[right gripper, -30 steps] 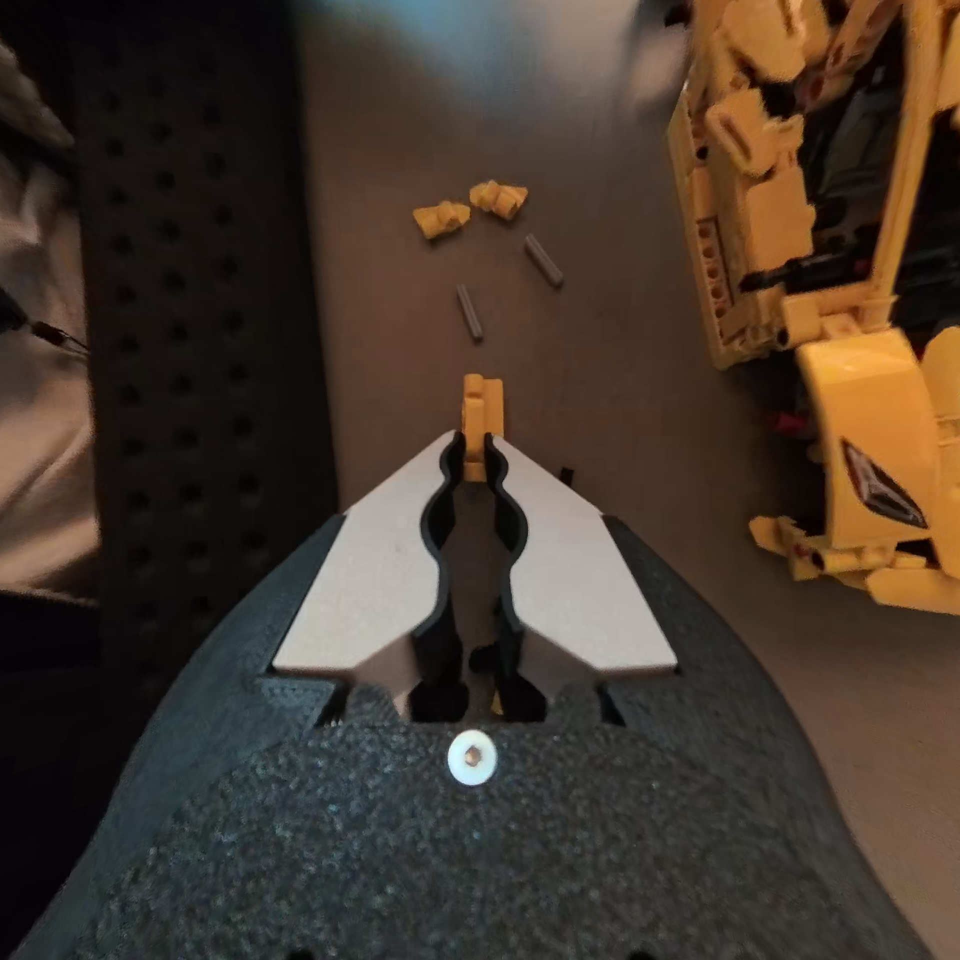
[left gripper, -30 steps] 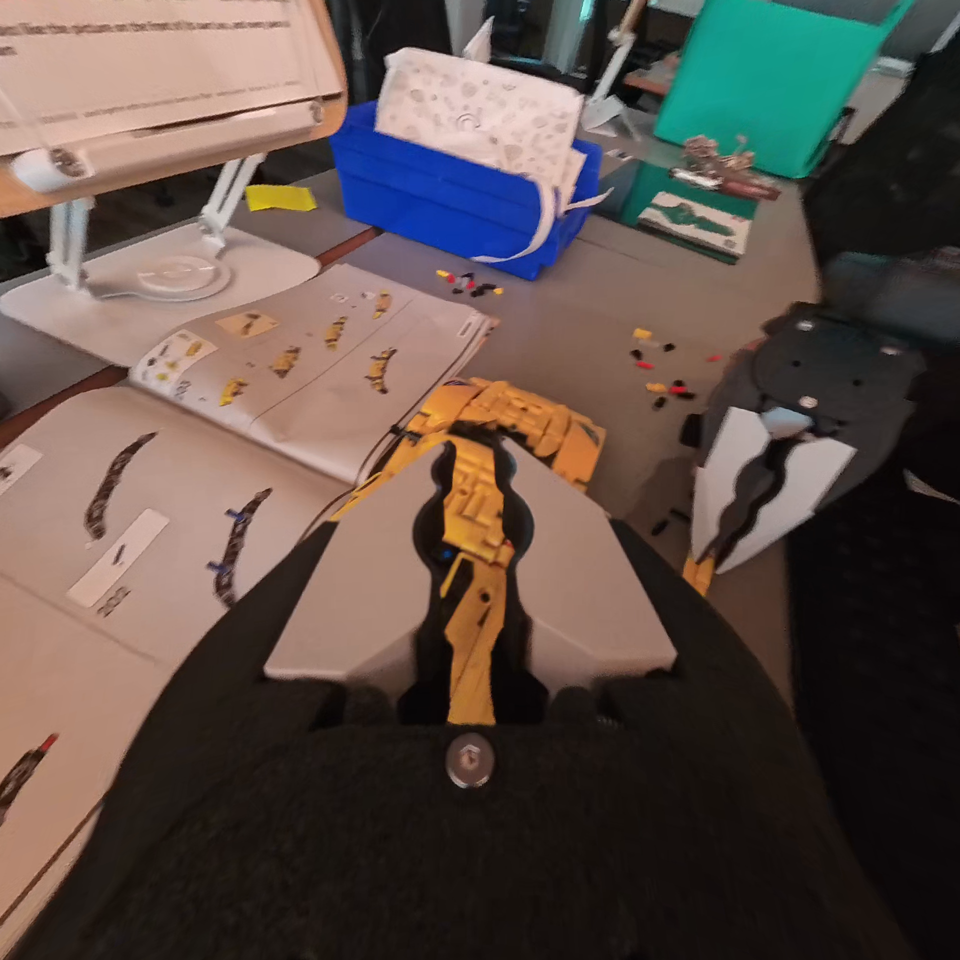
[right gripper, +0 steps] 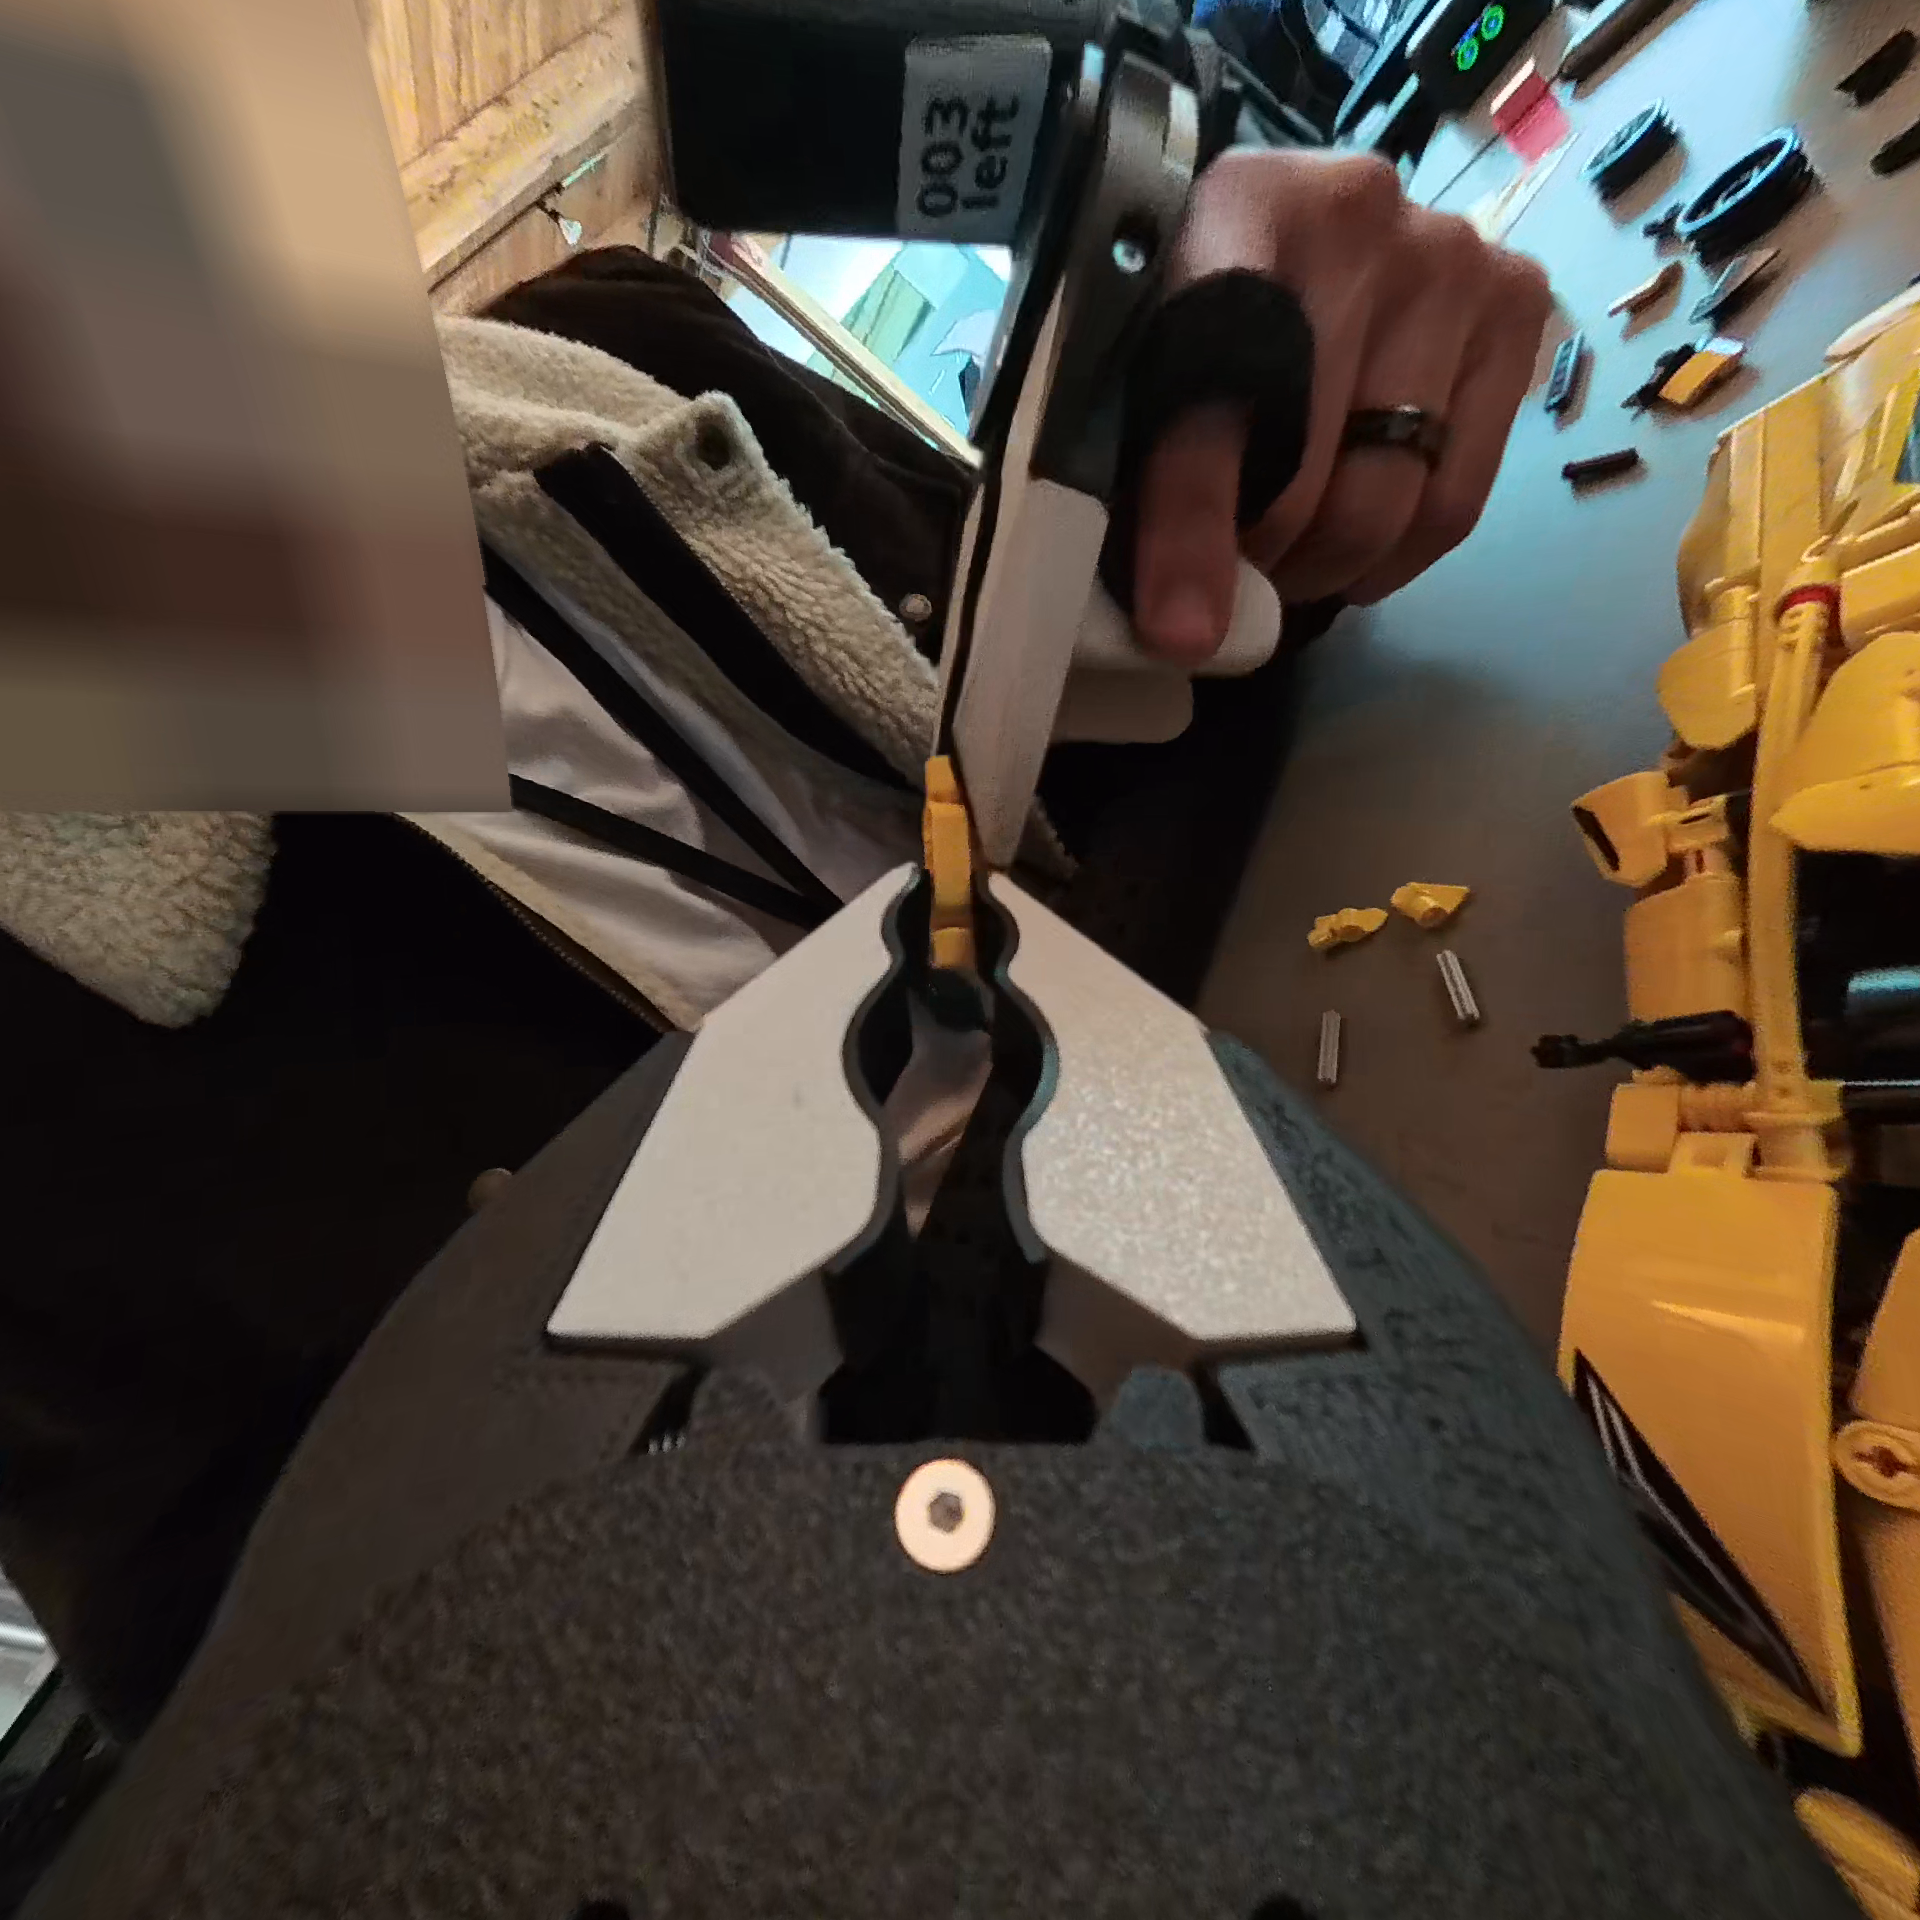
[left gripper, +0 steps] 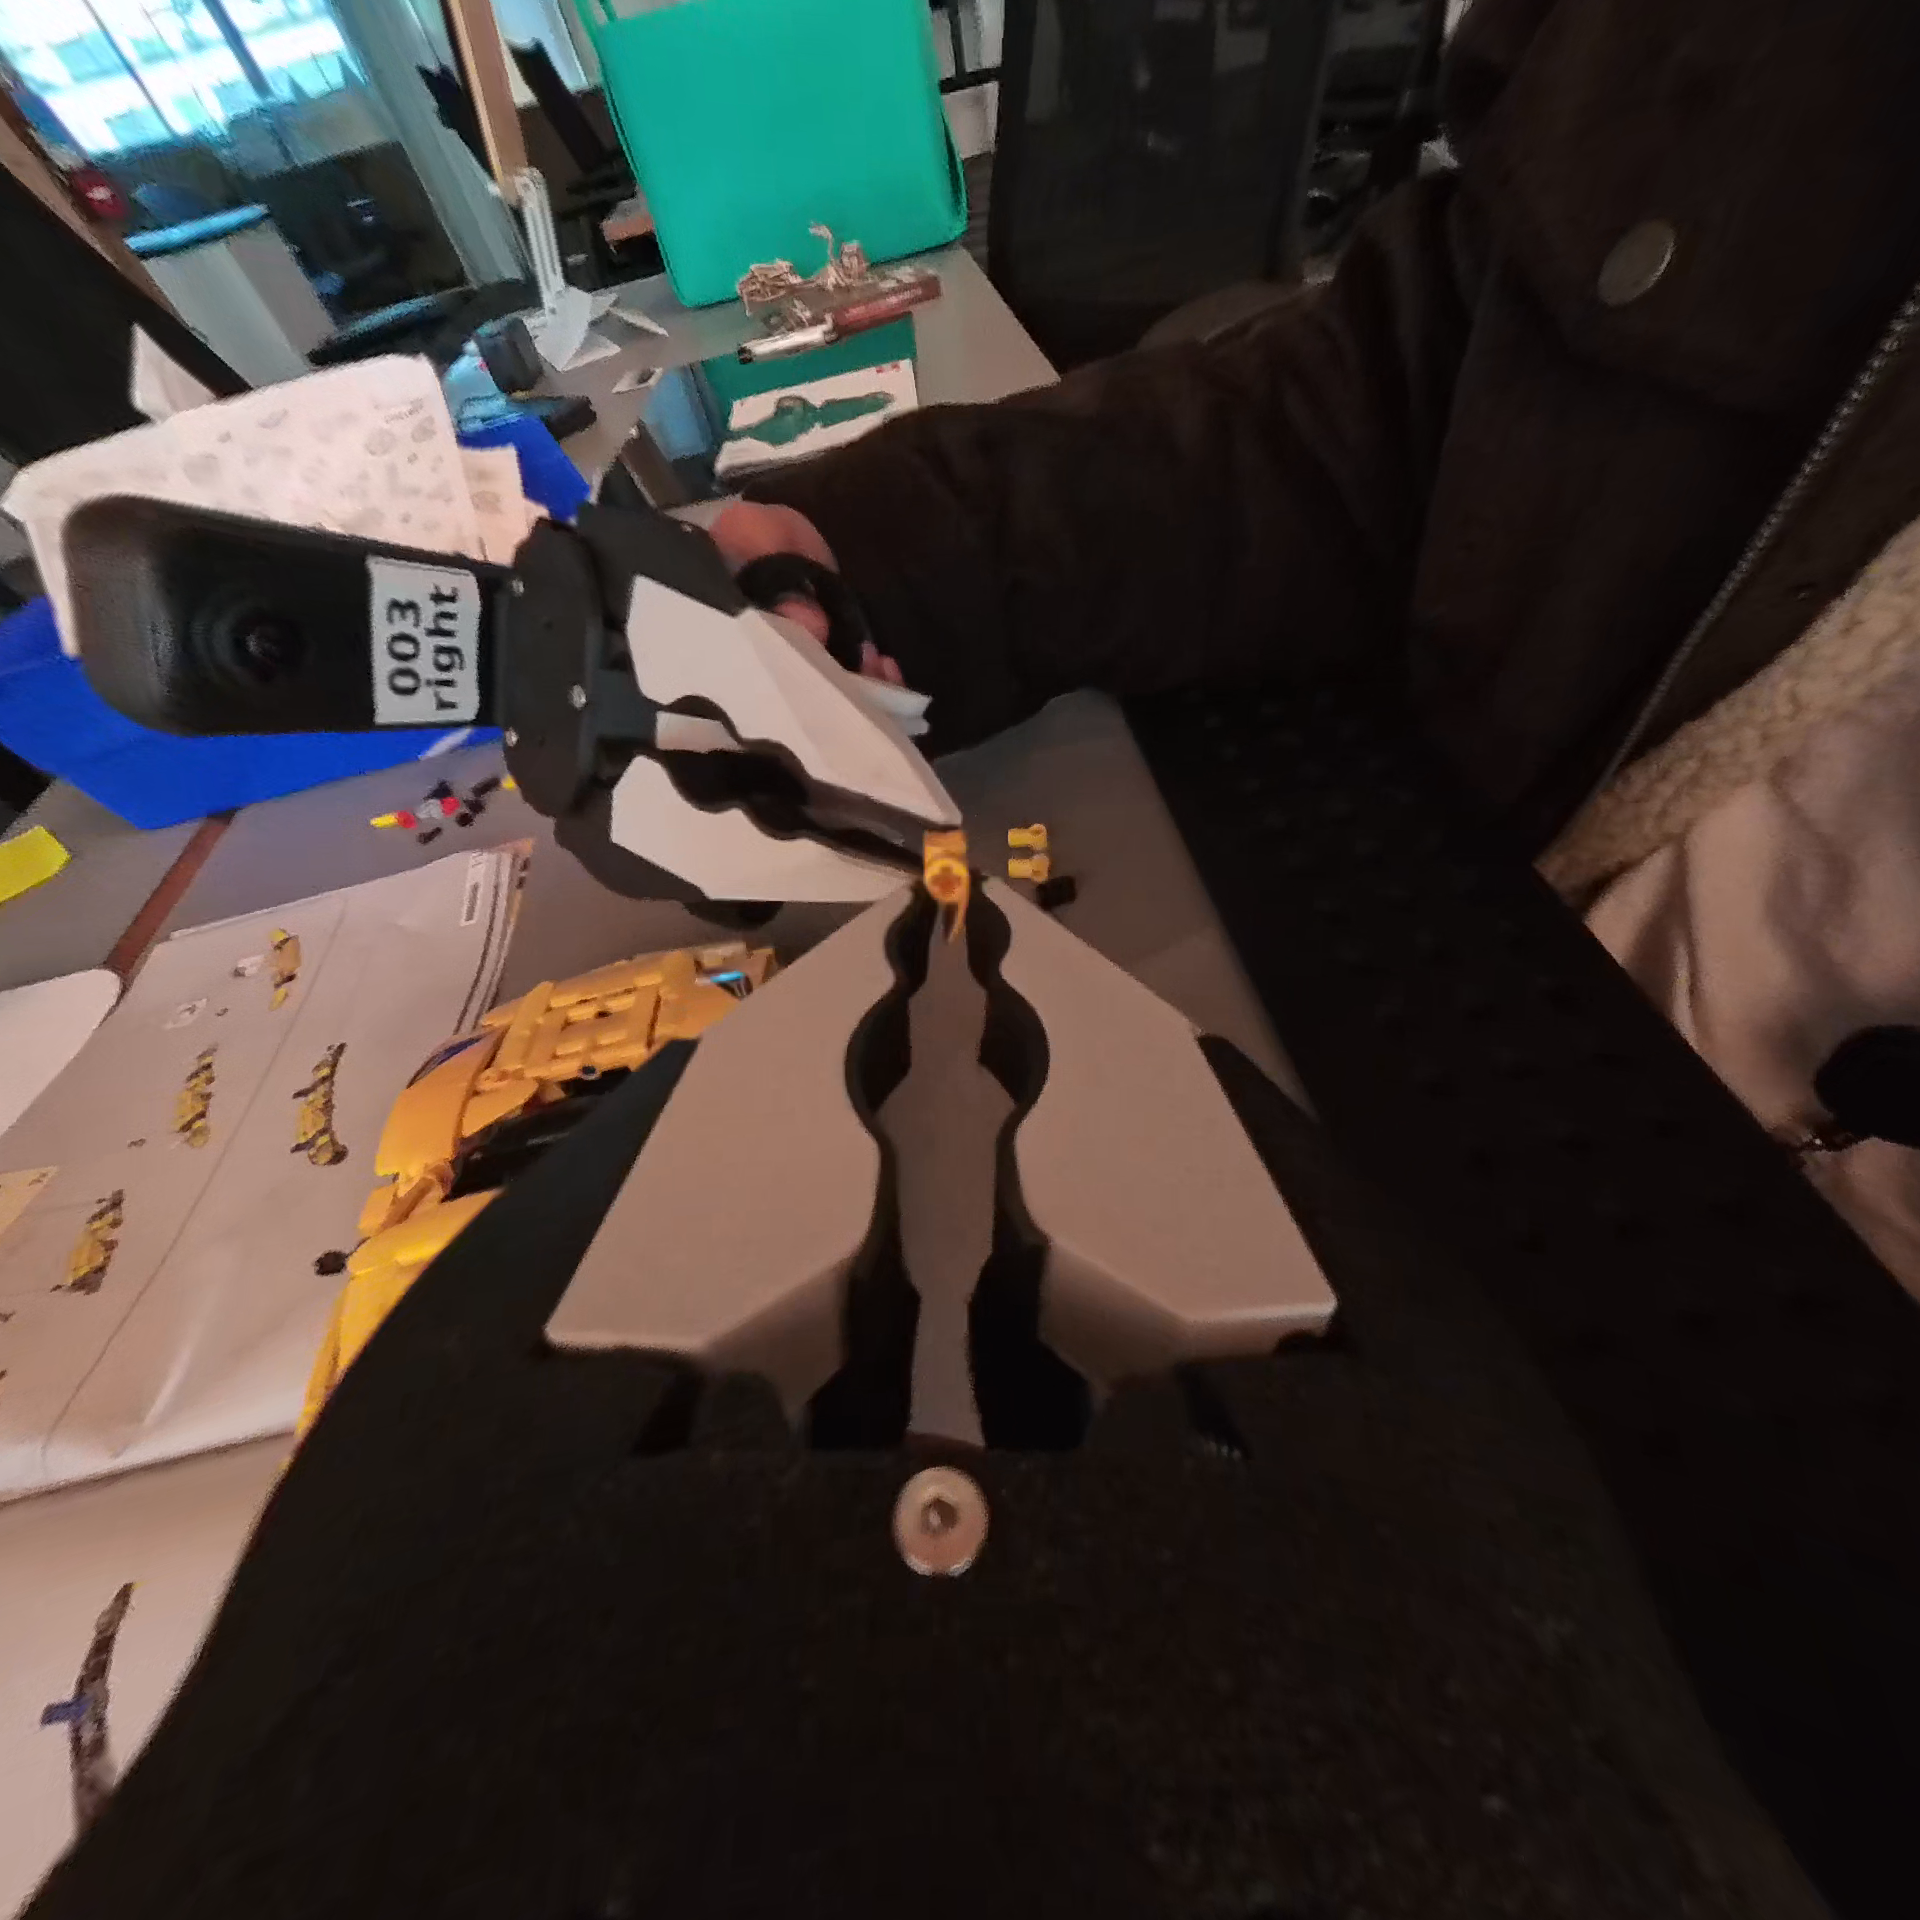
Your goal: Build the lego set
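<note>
My right gripper (right gripper: 951, 896) is shut on a small yellow lego piece (right gripper: 948, 883) and holds it up in the air in front of the person's jacket. My left gripper (left gripper: 943, 902) meets it tip to tip, and its fingertips close on the other end of the same yellow piece (left gripper: 945, 878). In the right wrist view the left gripper (right gripper: 982, 831) comes down from above, held by a hand (right gripper: 1351, 364). In the left wrist view the right gripper (left gripper: 920, 847) reaches in from the left. The yellow lego car (left gripper: 582, 1049) stands on the table, also seen in the right wrist view (right gripper: 1766, 935).
Two loose yellow pieces (right gripper: 1387, 909) and two grey axles (right gripper: 1460, 982) lie on the table beside the car. An open instruction booklet (left gripper: 260, 1091) lies at left, a blue bin (left gripper: 156, 748) behind it. Black wheels (right gripper: 1745, 197) and small dark parts lie farther off. Both grippers' tips are close together, under 4 cm apart. Left tips and right tips are each some 15 centimetres from the yellow lego car (left gripper: 582, 1049).
The right gripper lifted the yellow piece off the table and turned toward the person. The left gripper left the car, swung right and closed onto the same piece.
</note>
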